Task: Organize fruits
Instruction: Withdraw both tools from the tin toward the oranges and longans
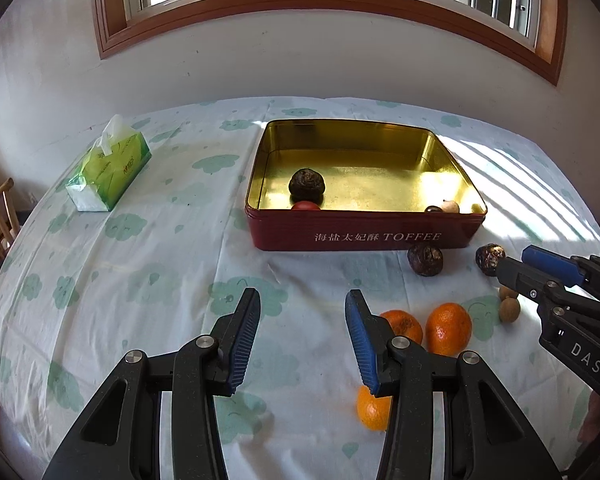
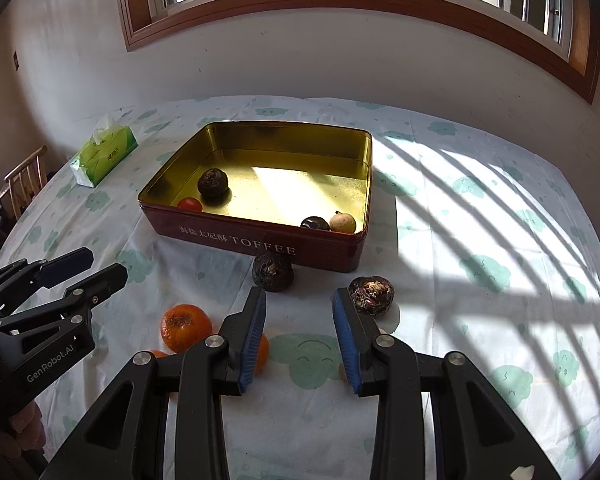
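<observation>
A: Fruit first. Where does it lie?

B: Split. Four pieces sit in the toffee tin — a dark knobbly one with a small red one by the near-left wall, a dark glossy one touching a pale one at the near-right corner. They hug the near wall, likely dropped just over the rim.

A: And outside?

B: Two dark knobbly fruits on the cloth just before the tin, three oranges nearer, two small brown ones to their right.

A: Grippers?

B: Left gripper has its jaws apart, nothing between. Right gripper likewise — parted, empty, over bare tablecloth between the oranges and the right dark fruit. Both tilt down toward the loose pile, I judge for the next pick.

A: Surroundings?

B: Tissue pack far left, clear of the work.
</observation>
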Demonstrator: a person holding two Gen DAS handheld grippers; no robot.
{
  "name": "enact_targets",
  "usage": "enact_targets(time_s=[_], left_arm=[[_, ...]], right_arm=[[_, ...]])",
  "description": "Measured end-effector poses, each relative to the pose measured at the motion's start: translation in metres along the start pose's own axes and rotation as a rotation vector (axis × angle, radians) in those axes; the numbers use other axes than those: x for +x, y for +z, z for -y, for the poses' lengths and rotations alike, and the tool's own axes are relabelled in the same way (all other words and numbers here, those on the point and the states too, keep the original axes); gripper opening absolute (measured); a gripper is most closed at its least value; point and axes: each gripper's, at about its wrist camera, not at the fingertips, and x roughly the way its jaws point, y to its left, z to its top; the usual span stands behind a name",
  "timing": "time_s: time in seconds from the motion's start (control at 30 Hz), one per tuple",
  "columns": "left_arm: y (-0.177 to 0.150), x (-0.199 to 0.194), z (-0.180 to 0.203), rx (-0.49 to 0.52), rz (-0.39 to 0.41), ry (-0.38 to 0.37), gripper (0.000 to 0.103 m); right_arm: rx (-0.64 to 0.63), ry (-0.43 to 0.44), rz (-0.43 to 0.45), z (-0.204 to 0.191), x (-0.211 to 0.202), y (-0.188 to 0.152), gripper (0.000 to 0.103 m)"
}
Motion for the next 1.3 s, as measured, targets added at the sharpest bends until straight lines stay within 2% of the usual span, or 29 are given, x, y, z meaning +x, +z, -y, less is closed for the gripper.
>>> enact_targets(time_s=[0.67,1.3], left_arm=[[-0.081,-0.029,0.016,0.011,-0.056,-0.030,0.046],[-0.101,-0.033,0.028,0.013,-0.066,-0.061,0.046]], right_arm=[[0.038,-0.002,-0.038,0.006,-0.029,-0.077,0.032],[0.088,-0.016,-0.045,0.023,-0.036,-0.106,0.032]])
